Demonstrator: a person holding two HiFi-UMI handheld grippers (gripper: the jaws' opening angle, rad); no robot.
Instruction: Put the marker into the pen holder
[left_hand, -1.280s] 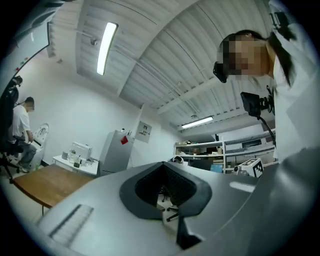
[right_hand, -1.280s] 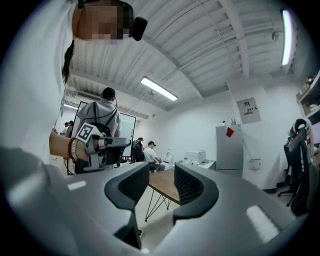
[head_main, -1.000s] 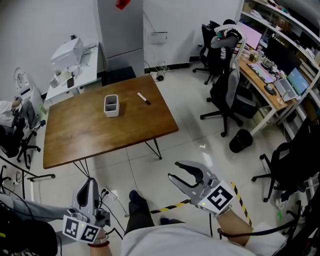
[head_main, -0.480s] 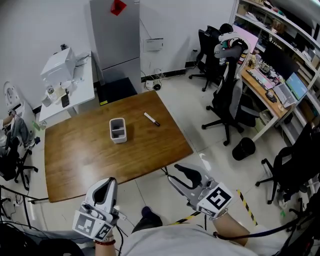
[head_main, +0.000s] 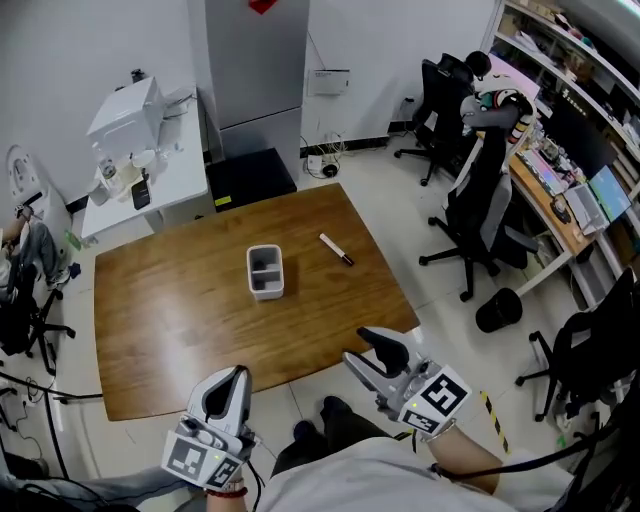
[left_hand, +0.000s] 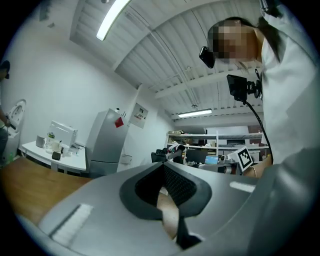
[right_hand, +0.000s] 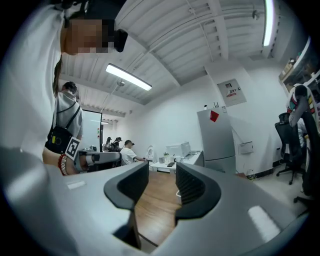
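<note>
Closer to table (head_main: 170, 320) than a second ago; left gripper (head_main: 235, 374) now up near its front edge.

Marker (head_main: 336, 249): flat on the wood, far right part, near pen holder (head_main: 265, 272) but apart from it, untouched. Pen holder: upright, mid-table. Left gripper: clenched, nothing in it. Right gripper (head_main: 358, 345): opening wide, nothing between the jaws, short of the table's near corner. Task status, as judged: nothing done yet; remaining: reach over, grasp marker, lift, drop into pen holder.
</note>
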